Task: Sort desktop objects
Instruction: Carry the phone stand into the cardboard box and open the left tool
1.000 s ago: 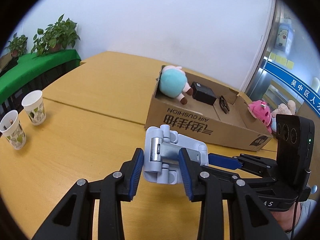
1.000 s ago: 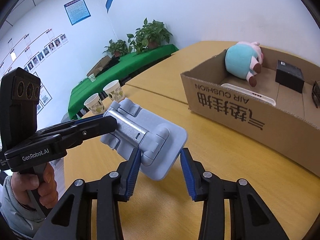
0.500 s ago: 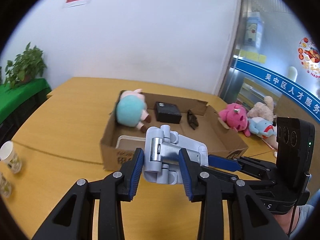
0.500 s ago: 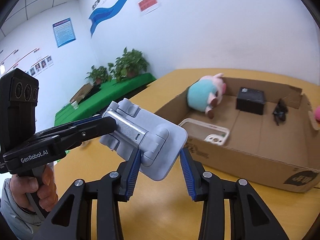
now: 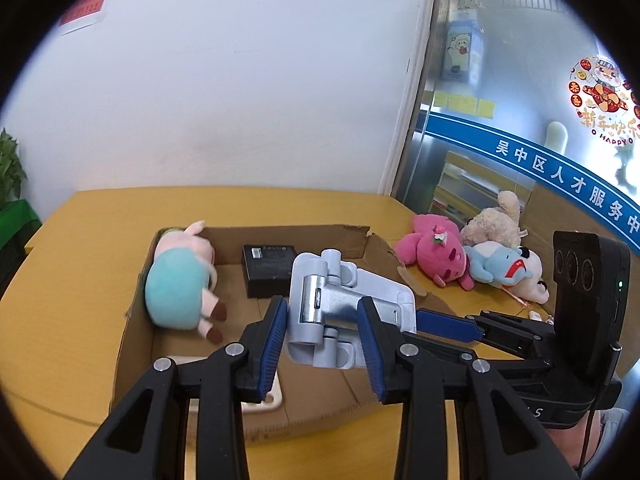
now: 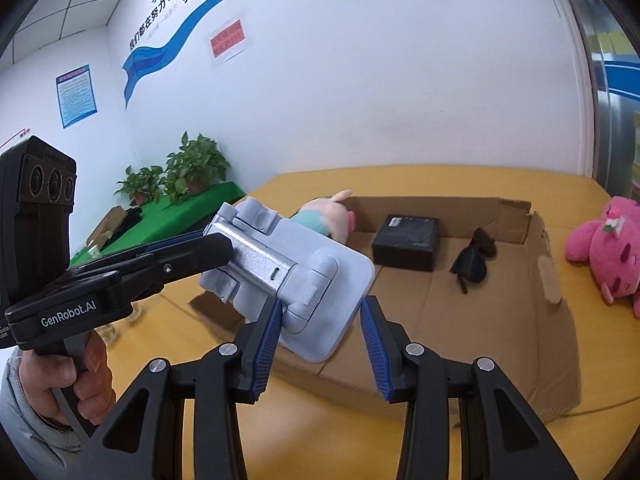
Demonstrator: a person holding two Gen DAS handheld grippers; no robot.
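Note:
Both grippers hold one grey folding phone stand in the air over the front part of an open cardboard box. My left gripper is shut on its hinged end. My right gripper is shut on its flat plate end. The box holds a teal and pink pig plush, a black case, black sunglasses and a white tray.
The box sits on a yellow wooden table. A pink plush, a beige plush and a blue and white plush lie right of the box. Potted plants stand on a green-covered bench at far left.
Both grippers have carried the phone stand forward and to the right, from in front of the box to above its near part. The grip on the stand is unchanged.

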